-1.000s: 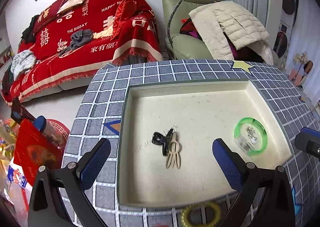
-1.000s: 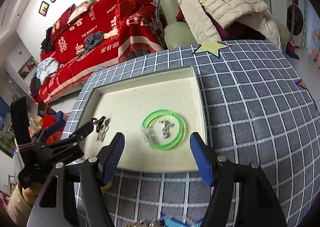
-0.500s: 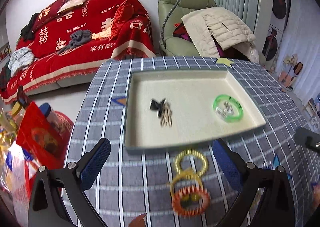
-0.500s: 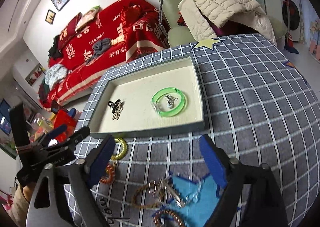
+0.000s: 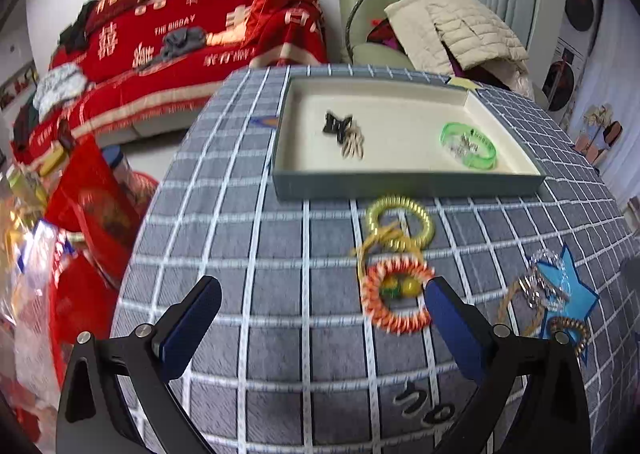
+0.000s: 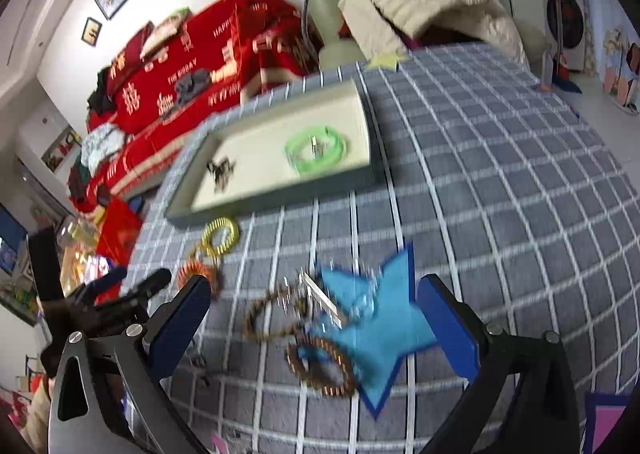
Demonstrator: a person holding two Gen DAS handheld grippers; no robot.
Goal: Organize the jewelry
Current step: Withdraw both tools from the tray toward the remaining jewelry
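A grey tray (image 5: pixel 404 185) with a cream floor holds a green bangle (image 5: pixel 469 144) and dark and beige hair clips (image 5: pixel 345 133); it also shows in the right wrist view (image 6: pixel 276 197). In front of it lie a yellow coil ring (image 5: pixel 400 218) and an orange coil ring (image 5: pixel 396 300). My left gripper (image 5: pixel 320 328) is open and empty above the cloth, just left of the orange ring. My right gripper (image 6: pixel 316 328) is open and empty over a brown bead bracelet (image 6: pixel 276 314), a brown coil ring (image 6: pixel 322 368) and a silver clip (image 6: pixel 324 300).
A blue star patch (image 6: pixel 380 330) lies on the checked grey tablecloth (image 6: pixel 500 173). Small black hooks (image 5: pixel 424 404) lie near the front. A red-covered sofa (image 5: pixel 192 33) and a green armchair (image 5: pixel 384 13) stand behind. Red bags (image 5: pixel 92 213) sit on the floor at the left.
Both grippers have pulled back from the tray toward the front of the table. The loose rings and bracelets have come into view beneath them. Both stay open.
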